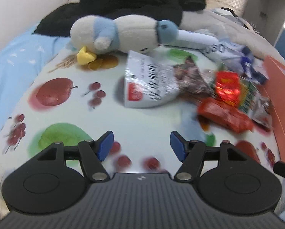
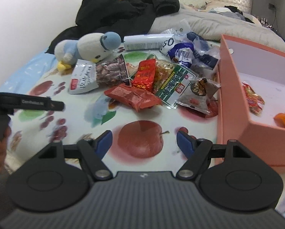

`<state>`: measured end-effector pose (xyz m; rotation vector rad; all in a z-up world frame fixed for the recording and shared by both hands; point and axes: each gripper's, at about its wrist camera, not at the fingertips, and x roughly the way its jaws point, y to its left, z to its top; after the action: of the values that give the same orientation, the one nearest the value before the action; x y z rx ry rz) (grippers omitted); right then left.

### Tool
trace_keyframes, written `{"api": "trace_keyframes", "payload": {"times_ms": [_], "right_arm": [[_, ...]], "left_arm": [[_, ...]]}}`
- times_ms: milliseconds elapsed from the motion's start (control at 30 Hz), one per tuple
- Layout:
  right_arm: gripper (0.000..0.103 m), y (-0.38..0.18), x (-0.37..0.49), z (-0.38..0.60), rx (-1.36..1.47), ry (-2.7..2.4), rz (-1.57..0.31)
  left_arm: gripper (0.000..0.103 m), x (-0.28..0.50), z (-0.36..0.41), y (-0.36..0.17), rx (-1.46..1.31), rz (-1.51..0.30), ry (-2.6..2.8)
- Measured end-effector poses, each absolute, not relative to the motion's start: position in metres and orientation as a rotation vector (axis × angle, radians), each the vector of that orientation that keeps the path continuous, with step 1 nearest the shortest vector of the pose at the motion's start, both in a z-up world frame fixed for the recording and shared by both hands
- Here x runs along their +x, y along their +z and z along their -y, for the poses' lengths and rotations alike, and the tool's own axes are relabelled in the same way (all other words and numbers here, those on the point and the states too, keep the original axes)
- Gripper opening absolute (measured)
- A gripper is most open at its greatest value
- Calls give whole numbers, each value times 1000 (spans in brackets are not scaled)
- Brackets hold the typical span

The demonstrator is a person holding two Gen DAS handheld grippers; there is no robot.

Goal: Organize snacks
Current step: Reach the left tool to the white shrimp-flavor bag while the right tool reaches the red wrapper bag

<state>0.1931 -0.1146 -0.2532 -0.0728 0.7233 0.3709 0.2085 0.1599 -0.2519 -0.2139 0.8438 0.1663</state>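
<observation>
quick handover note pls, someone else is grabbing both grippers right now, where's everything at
Left gripper: fingers open, empty, above the fruit-print cloth.
Right gripper: fingers open, empty, beside the pink box.
Done: two wrapped snacks already lie in the box, a red-yellow one and an orange one.
Left: the snack pile on the cloth, nearest the flat red packet. The plush penguin lies behind the pile.

Snack packets [image 2: 142, 84] sit in a messy heap on the fruit-print cloth: a flat red wrapper [image 2: 132, 97] in front, a white-and-clear pouch [image 2: 96, 76] lying left. The pink box [image 2: 236, 103] just right stands open, with two packets [image 2: 253, 97] inside.
</observation>
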Motion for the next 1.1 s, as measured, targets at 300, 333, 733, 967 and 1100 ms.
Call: {"api": "trace_keyframes", "payload": {"times_ms": [300,333,733,967,1100], "right_arm": [[82,-279,254,99,-69,375,-770],[82,-282,260,97,-72,379,-770],[81,-307,303,85,-101,449,-769],[68,-311,307,73,-165,447,-762],[62,-309,304,75,-167,439,-754]], "left_arm": [[70,268,-200,-264,-214,-836,123],[70,275,-202,-267,-204,-829,109],[70,306,-216,-289,-240,-808,-13],[57,302,-225,-294,-339,-802,-39],[36,294,-225,-291,-378,-781,-40]]}}
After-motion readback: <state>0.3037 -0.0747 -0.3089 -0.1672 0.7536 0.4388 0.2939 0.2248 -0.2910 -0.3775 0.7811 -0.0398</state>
